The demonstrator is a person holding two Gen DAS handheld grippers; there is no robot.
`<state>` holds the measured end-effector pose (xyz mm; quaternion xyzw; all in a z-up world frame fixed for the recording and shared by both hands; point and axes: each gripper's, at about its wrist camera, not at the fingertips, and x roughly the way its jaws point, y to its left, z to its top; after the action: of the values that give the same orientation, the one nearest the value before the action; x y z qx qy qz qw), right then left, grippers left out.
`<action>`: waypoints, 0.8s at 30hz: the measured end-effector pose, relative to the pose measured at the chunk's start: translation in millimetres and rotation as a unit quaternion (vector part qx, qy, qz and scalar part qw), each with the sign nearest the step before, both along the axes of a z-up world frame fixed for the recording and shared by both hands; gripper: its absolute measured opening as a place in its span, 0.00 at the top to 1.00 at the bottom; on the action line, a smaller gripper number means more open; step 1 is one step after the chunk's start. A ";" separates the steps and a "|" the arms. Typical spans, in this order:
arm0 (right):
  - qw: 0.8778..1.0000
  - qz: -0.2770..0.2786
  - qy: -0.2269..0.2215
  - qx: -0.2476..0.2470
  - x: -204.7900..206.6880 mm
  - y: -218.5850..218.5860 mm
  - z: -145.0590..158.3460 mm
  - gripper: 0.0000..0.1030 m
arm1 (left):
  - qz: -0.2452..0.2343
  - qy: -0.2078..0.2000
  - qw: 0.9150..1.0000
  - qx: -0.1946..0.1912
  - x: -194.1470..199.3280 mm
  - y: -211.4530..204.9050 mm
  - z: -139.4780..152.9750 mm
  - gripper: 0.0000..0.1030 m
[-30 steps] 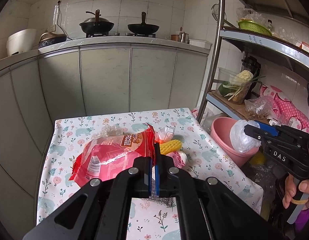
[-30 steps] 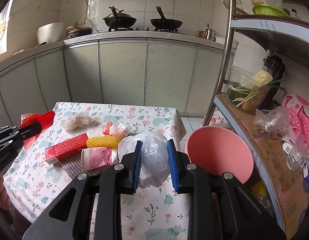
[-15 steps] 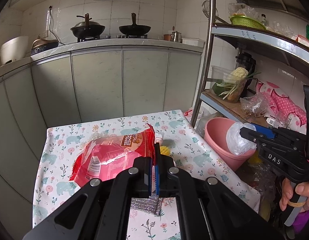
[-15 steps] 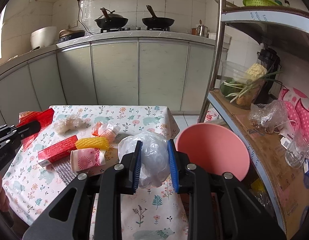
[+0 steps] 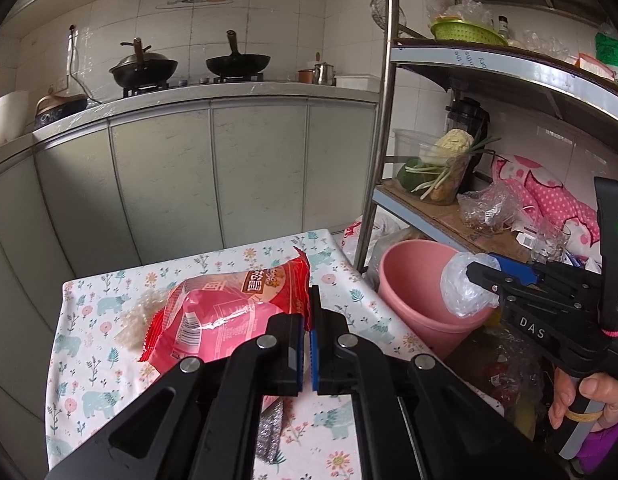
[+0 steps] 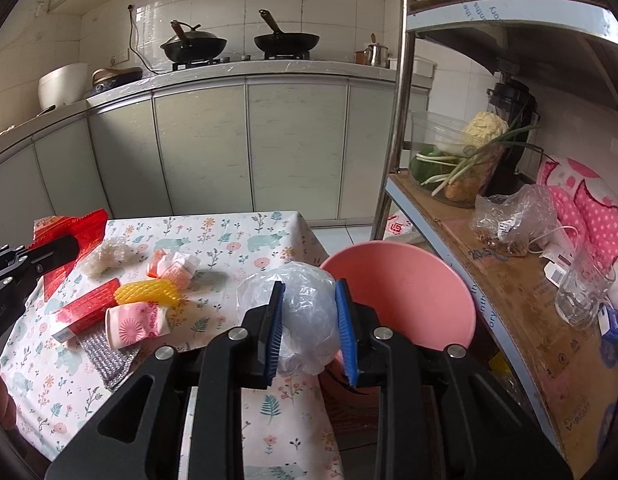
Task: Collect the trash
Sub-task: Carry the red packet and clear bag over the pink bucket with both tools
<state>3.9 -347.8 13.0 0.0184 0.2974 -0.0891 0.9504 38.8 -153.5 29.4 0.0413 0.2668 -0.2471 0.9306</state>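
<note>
Your left hand-held gripper (image 5: pixel 309 322) was clamped on the red snack wrapper's (image 5: pixel 229 312) edge above the bench (image 6: pixel 245 236). Your right hand-held gripper (image 6: pixel 311 322) pinched the clear plastic bag (image 6: pixel 305 312) beside the pink bucket's (image 6: pixel 409 280) open rim, past the bench's right edge.

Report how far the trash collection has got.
Nothing shows inside the pink plastic bucket yet. In hand: the right gripper clamps a crumpled clear plastic bag beside it; the left gripper pinches a red snack wrapper. Left on the floral tablecloth: yellow foam net, pink paper cup, red box.
</note>
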 end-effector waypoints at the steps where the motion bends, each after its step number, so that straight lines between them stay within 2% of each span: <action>1: 1.000 -0.003 0.000 0.000 0.2 -2.8 -0.4 0.75 | -0.004 -0.001 1.000 0.000 0.8 -4.0 0.5 0.99; 9: 1.000 -0.027 0.003 0.004 3.5 -27.9 -6.6 0.75 | -0.040 -0.011 0.999 0.000 8.1 -45.6 6.2 0.99; 16: 0.998 -0.058 0.012 0.004 10.8 -58.1 -18.2 0.75 | -0.082 -0.018 0.996 -0.018 20.7 -85.9 8.6 0.99; 24: 0.995 -0.091 0.027 0.013 23.6 -99.1 -38.6 0.75 | -0.136 0.012 0.989 -0.048 46.9 -136.2 -4.2 0.99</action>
<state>27.5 -446.9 -25.6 0.0554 0.3216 -0.1722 0.9295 85.7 -289.8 25.2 0.0295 0.2577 -0.3848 0.8858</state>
